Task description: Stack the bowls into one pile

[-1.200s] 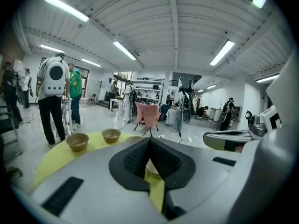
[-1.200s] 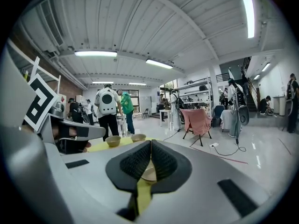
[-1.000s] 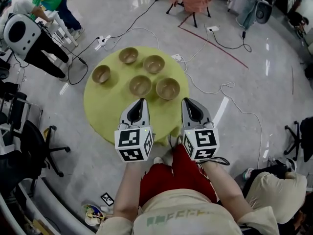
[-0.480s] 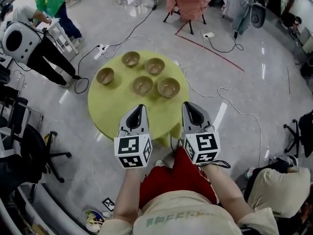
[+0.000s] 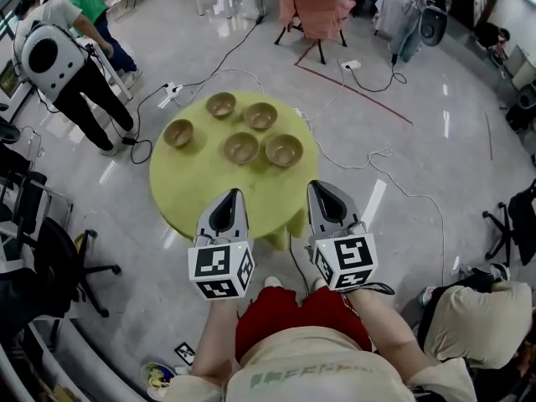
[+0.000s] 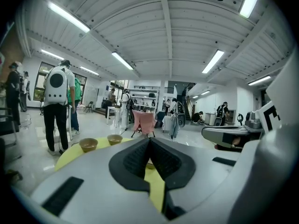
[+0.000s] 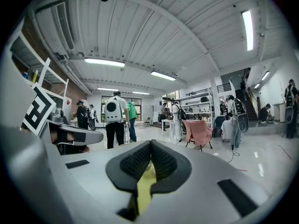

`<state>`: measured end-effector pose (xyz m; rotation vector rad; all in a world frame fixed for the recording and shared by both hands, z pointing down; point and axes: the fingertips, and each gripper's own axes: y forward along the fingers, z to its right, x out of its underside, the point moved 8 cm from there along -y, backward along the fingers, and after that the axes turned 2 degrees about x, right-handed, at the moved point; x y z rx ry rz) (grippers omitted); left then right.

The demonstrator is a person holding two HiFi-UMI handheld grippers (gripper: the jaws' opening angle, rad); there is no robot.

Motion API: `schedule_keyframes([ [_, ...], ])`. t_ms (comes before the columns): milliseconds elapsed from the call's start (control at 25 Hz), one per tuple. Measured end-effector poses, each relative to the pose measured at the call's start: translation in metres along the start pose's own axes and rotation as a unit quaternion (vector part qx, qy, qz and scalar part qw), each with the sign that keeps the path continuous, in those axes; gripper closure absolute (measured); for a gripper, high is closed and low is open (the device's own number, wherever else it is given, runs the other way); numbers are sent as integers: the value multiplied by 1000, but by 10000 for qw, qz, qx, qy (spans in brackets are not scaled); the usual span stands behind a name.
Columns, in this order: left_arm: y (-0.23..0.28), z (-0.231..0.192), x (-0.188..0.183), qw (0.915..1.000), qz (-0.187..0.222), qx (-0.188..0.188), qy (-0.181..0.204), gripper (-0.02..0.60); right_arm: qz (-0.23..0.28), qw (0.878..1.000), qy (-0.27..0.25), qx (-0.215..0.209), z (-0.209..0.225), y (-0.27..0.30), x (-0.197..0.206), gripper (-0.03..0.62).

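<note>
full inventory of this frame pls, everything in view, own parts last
bowls: 5, tan-brown, spread apart on the table, none stacked
table: 1, yellow-green, round, ahead of the grippers
chair: 1, pink cover, on the floor beyond the table
cables: several, white and black, on the floor around the table
office chair: 1, black, far left
bystanders: 2, standing upper left, one with a white backpack
left gripper: grey, jaws shut, empty
right gripper: grey, jaws shut, empty

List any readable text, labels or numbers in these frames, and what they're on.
No text is legible.
Green print on the person's beige shirt: too blurred to read.
Marker cubes on the grey left gripper and grey right gripper: black-and-white square patterns, no words.
</note>
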<state>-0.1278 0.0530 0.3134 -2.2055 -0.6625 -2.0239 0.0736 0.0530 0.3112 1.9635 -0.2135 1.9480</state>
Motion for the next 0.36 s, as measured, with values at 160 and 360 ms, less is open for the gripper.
schedule_keyframes([
  [160,-6,13,2,10000,5,-18,25,558,45,10000,31,-68,6,-14,1,559],
  [360,-15,39,4,9999,72,-125,20,558,106,9999,-20,-109,23,-39,0,559],
])
